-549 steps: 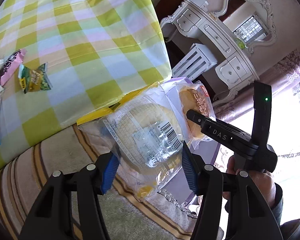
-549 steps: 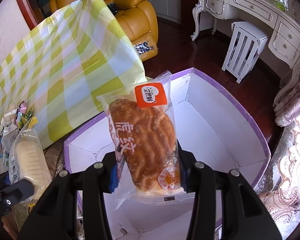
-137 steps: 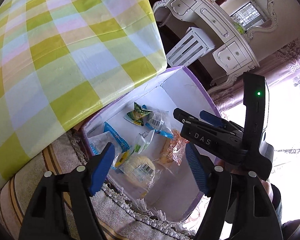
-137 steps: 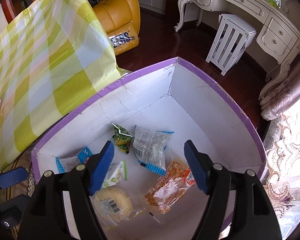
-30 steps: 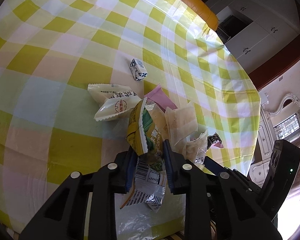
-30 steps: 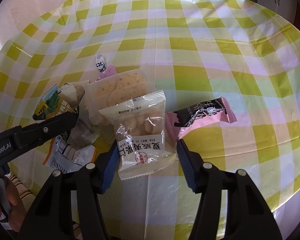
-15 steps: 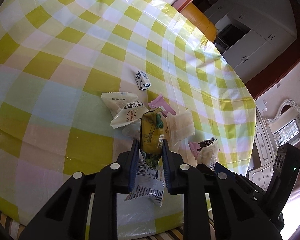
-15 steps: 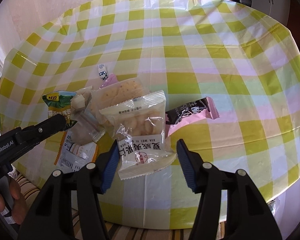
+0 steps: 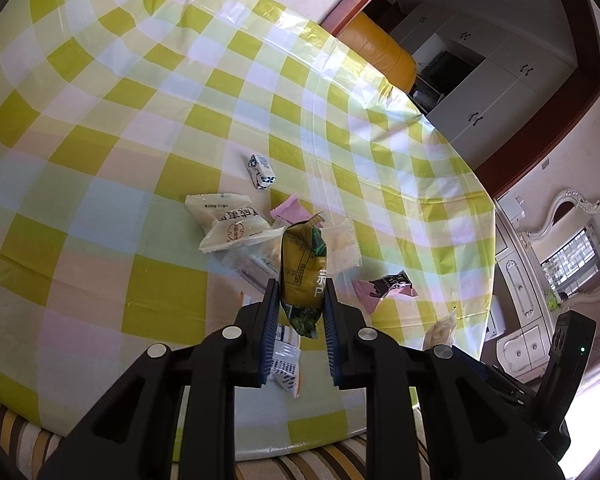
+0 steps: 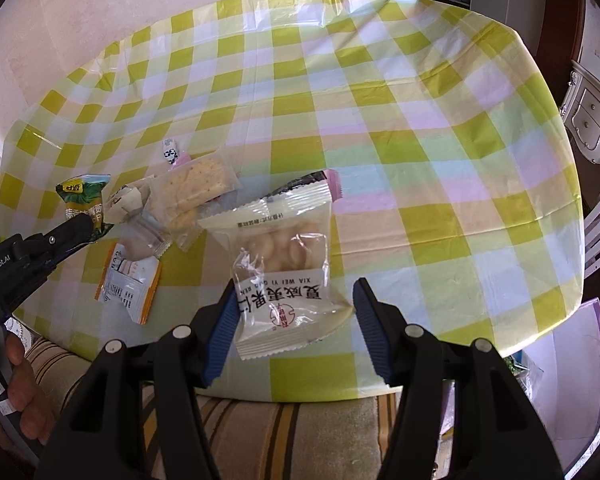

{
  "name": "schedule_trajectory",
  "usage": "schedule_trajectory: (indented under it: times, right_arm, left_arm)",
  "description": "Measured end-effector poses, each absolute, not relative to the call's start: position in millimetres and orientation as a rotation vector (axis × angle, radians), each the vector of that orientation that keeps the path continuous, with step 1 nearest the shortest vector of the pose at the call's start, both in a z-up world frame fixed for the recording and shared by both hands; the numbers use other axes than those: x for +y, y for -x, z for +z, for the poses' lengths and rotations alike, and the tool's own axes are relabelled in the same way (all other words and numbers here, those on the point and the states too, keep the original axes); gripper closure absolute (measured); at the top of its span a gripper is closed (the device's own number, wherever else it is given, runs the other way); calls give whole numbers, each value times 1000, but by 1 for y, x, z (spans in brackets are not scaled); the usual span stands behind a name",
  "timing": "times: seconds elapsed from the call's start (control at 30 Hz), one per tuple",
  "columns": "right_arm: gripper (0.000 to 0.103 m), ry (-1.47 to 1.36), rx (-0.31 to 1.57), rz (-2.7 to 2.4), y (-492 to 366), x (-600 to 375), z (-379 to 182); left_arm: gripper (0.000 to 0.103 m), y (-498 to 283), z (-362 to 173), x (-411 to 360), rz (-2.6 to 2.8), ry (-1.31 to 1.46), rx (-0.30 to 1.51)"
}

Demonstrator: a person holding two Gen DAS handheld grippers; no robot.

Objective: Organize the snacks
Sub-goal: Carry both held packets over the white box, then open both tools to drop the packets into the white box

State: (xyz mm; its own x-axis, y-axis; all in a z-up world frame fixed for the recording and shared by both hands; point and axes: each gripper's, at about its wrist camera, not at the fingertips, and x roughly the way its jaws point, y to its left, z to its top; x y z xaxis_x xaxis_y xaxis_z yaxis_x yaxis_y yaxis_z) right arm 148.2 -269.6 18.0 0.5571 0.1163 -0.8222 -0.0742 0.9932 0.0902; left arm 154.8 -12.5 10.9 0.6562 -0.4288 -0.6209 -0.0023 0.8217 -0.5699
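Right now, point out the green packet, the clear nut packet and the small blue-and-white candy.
green packet [image 9: 302, 268]: left wrist view, yellow-green middle between the pads.
nut packet [image 10: 282, 266]: right wrist view, clear window over the nuts.
candy [image 9: 261, 171]: left wrist view, middle of the wrapper.

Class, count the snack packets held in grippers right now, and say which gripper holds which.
2. The green-and-yellow foil packet is clamped in the left gripper; the clear-fronted white nut packet sits in the right gripper.
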Motion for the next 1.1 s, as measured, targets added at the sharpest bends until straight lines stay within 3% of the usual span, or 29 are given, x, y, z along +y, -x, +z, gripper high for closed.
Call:
schedule_trajectory:
  times: [0.27, 0.63, 1.1]
  right_arm:
    - [46, -91, 970, -16, -129, -337, 23]
    - [46, -168, 1007, -257, -92, -448, 3]
    - [46, -284, 1074, -421, -55, -524, -32]
  left_arm:
    - [83, -150, 16, -66, -392, 535, 895]
    - [83, -138, 6, -195, -707, 417, 1091]
    - [82, -113, -16, -324, -928, 110, 1265]
